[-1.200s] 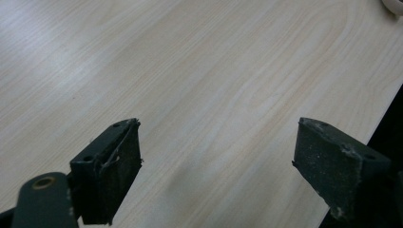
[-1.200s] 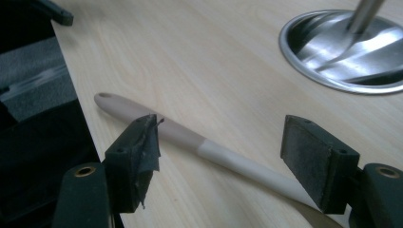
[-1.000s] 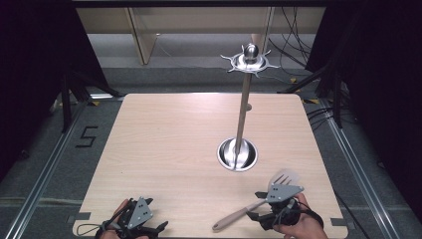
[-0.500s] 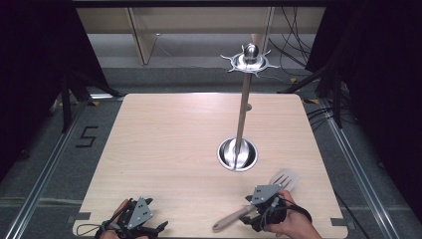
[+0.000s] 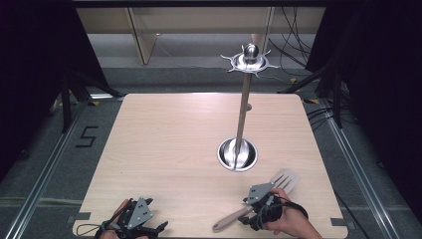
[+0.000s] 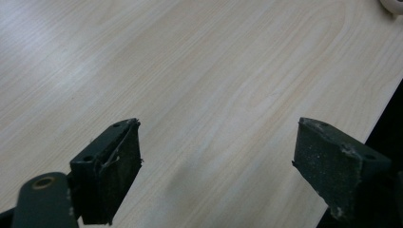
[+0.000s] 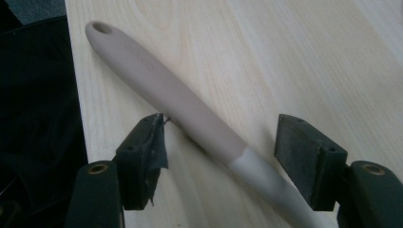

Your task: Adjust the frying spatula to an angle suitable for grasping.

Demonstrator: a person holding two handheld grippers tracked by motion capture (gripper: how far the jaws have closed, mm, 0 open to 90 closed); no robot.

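The spatula lies on the table near its front right corner, its handle between the right gripper's jaws, which have just been closing without yet pressing it, while the left gripper rests agape at front left.

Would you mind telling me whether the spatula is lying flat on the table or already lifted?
Lying flat: the spatula rests on the table, between the right gripper's jaws, which have just been closing.
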